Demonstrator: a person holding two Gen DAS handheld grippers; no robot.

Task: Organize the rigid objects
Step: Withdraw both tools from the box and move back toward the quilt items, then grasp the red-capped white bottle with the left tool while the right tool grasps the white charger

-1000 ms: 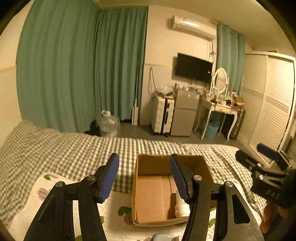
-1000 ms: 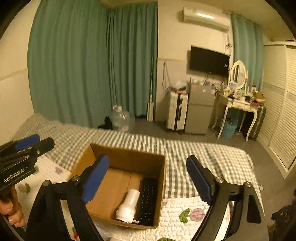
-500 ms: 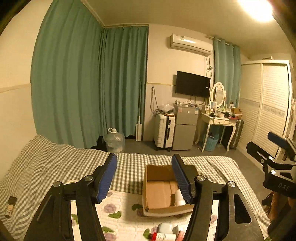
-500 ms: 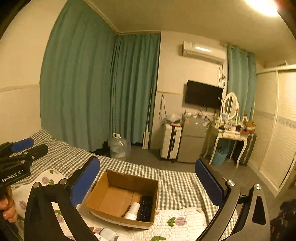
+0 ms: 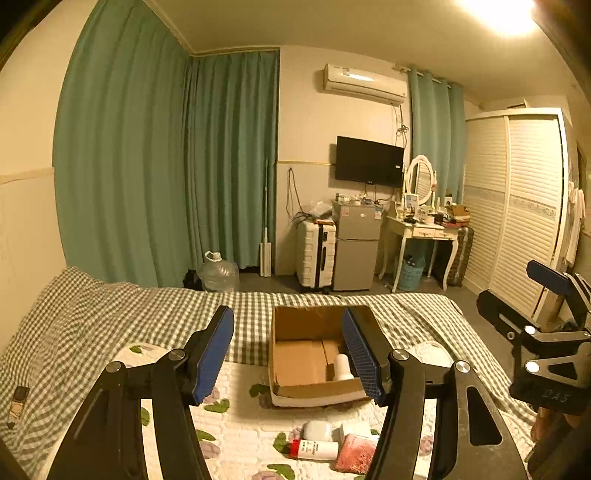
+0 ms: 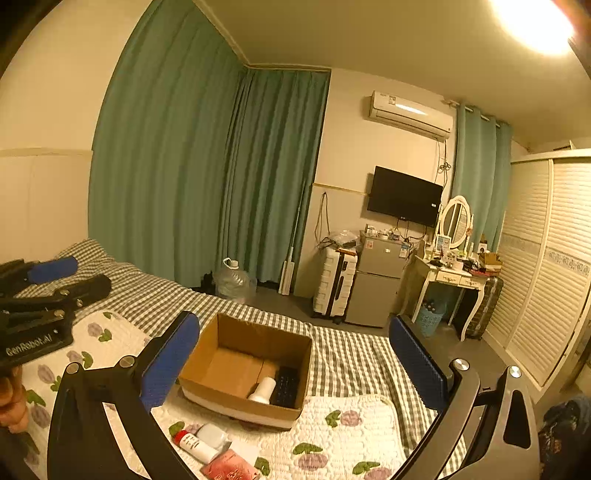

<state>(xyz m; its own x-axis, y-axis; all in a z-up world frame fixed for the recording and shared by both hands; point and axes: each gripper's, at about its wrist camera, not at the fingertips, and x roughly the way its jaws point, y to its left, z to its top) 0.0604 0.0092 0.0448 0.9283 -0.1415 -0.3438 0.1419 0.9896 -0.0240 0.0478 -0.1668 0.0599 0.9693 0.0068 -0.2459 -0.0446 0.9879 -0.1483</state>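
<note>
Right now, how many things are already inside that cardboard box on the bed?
2 that show. A white bottle lies near the front wall of the cardboard box, and a black remote lies right beside it, toward the right wall. The front wall may hide something low.

Dim amber cast, ceiling lamp point(image 5: 506, 14) glare top right, bowed fisheye edges, dark corners.

Far wall: television point(image 5: 369, 161) mounted right of green curtains point(image 5: 166, 166). Below it: white suitcase point(image 5: 316, 254), grey refrigerator point(image 5: 356, 251), dressing table point(image 5: 424, 230). Water jug point(image 5: 218, 273) stands left.
</note>
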